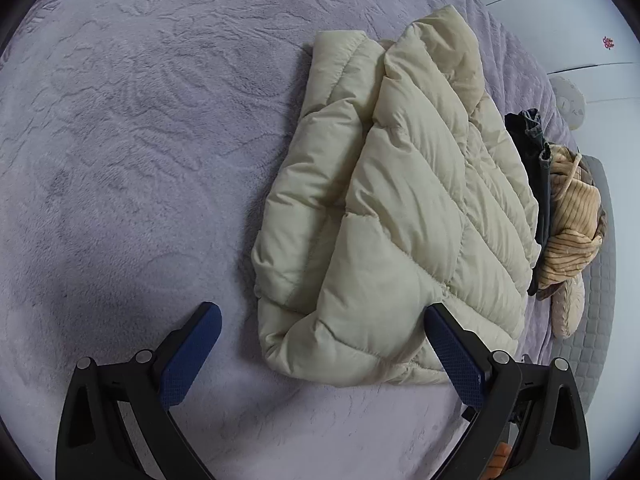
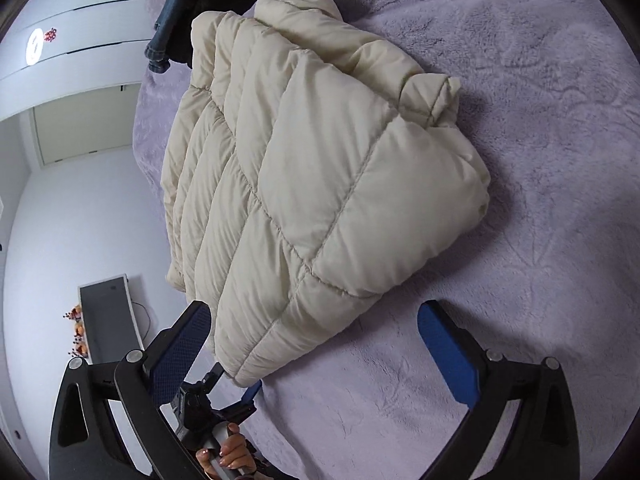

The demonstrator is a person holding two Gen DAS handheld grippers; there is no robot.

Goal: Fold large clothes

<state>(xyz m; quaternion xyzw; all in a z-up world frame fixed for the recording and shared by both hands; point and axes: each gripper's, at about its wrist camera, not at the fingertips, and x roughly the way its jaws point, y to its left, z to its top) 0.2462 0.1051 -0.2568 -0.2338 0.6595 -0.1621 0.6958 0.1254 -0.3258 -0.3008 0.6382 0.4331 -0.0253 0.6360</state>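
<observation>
On the purple fleece blanket (image 1: 140,140) a cream padded jacket (image 1: 400,200) is seen lying already folded into a thick bundle, right of centre in the left wrist view, with a heap of other clothes (image 1: 568,208) just beyond it at the far right. The left gripper (image 1: 322,322) is held with its jaws wide and nothing between them, at the near hem. In the right wrist view the right gripper (image 2: 314,320) is likewise spread wide and empty over the near corner. The folding step is judged nearly done; a final fold or a tidy-up may be called for, though the hidden underside cannot be read.
</observation>
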